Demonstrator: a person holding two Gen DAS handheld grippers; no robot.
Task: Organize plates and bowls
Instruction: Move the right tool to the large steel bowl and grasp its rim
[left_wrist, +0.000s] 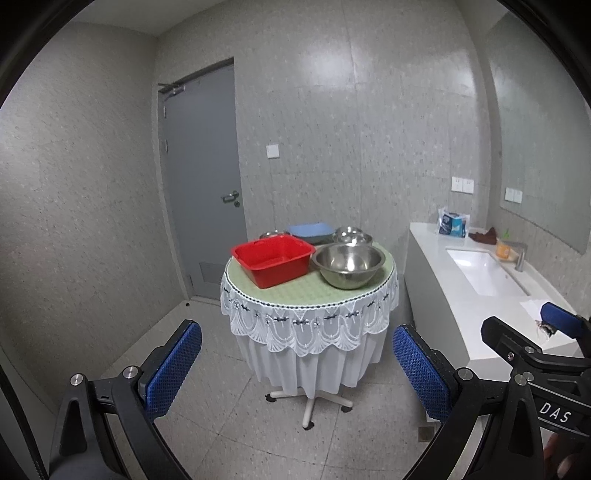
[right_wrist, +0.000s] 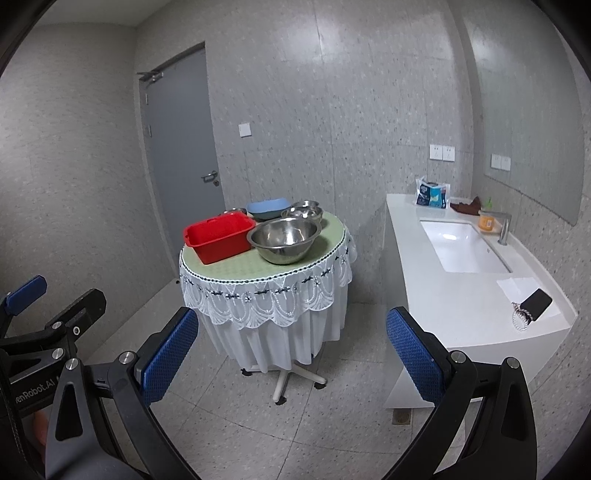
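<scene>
Bowls crowd the round table (left_wrist: 258, 291): a large steel bowl (left_wrist: 348, 266) touching a red plastic basin (left_wrist: 273, 260), both seemingly empty; behind them stacked small steel bowls (left_wrist: 352, 236) and a blue basin (left_wrist: 309, 230). Left gripper (left_wrist: 297, 369) and right gripper (right_wrist: 291, 354) gape wide, holding nothing, well apart from the table.

Both cameras sit just behind their own blue-padded fingers and look forward and slightly down across the floor at the round table (left_wrist: 310, 295), from well back. The left wrist view faces the table almost head-on, centred, with the door (left_wrist: 201, 177) left of it and the counter (left_wrist: 436, 258) cut off at the right edge. The right wrist view stands further right: the table (right_wrist: 258, 269) falls left of centre and the whole counter (right_wrist: 413, 258) with its sink (right_wrist: 461, 247) shows. Each view catches the other gripper at its inner edge. Both share table, door, back wall, counter.
</scene>
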